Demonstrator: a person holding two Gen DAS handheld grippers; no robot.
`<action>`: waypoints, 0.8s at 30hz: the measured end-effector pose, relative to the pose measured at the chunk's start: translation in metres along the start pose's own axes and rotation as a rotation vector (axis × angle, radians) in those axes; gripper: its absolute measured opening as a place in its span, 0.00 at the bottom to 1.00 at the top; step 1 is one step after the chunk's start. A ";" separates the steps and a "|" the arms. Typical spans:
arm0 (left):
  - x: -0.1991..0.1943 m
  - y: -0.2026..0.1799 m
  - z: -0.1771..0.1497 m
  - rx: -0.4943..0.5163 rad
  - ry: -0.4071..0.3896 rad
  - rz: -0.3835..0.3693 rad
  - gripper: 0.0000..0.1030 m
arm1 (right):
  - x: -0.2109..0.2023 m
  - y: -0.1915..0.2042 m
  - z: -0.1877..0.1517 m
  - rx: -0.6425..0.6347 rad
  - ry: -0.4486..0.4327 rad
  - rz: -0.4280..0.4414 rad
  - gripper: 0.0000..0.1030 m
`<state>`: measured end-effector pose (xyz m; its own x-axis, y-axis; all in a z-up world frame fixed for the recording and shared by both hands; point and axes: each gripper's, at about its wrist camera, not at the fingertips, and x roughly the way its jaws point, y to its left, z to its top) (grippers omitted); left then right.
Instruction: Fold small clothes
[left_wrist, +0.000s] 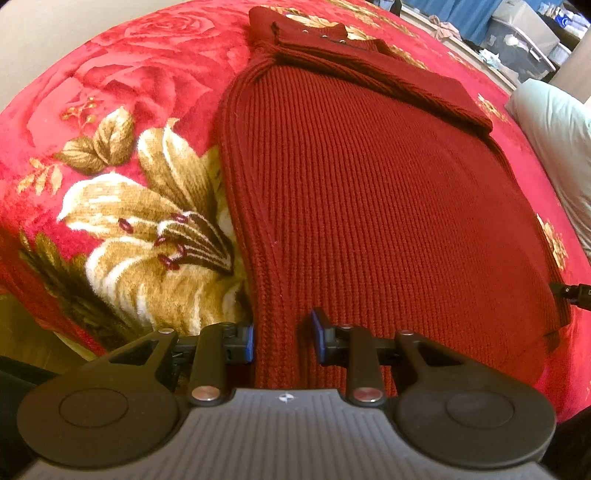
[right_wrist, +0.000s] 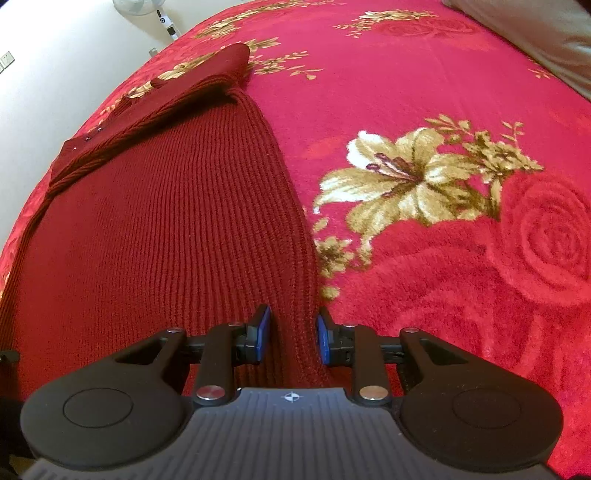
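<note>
- Presently, the left gripper (left_wrist: 282, 341) is straddling the near left corner of the sweater (left_wrist: 369, 192); its blue-padded fingers (left_wrist: 248, 341) are standing apart on either side of a raised ridge of knit, and whether they are pinching it cannot be told.
- Likewise, the right gripper (right_wrist: 293, 338) is bracketing the near right corner of the same sweater (right_wrist: 166, 229); its fingers (right_wrist: 263, 332) are parted around a bunched fold of hem, with contact again uncertain.
- Lying lengthwise on the bed, the sweater is stretching away from both grippers, hem nearest and neck farthest.
- At the far end, a sleeve (left_wrist: 388, 74) is lying folded across the upper body, so the garment is already reading as a narrow panel; sleeve folding is judged done.
- Remaining, by judgement, is the lengthwise fold: the hem corners are waiting to be carried up toward the collar (left_wrist: 310, 31).
- Regarding material, the sweater is showing a thick, dark-red rib knit with vertical wales and a rolled, cord-like side edge; small metal eyelets are glinting at the neck.
- Underneath, the blanket (right_wrist: 424, 92) is presenting a plush red pile printed with roses and a gold-and-cream lily (right_wrist: 410, 173).
- Beyond, a pale pillow (left_wrist: 554, 122) is resting at the bed's edge.
</note>
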<state>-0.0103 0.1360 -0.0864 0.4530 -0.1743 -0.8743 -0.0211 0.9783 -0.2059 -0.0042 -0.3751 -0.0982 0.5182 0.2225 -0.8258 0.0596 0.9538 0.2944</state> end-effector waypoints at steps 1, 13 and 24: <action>0.000 0.000 0.000 0.001 -0.001 0.001 0.30 | 0.000 0.000 0.000 -0.001 -0.001 -0.001 0.25; -0.001 0.001 -0.003 -0.022 0.004 0.004 0.18 | -0.002 0.002 0.000 -0.033 -0.013 -0.021 0.21; -0.002 -0.003 -0.006 0.006 -0.009 0.027 0.17 | -0.002 0.004 0.000 -0.043 -0.014 -0.029 0.19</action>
<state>-0.0166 0.1328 -0.0870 0.4604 -0.1467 -0.8755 -0.0279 0.9834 -0.1794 -0.0054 -0.3719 -0.0955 0.5283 0.1923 -0.8270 0.0379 0.9677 0.2492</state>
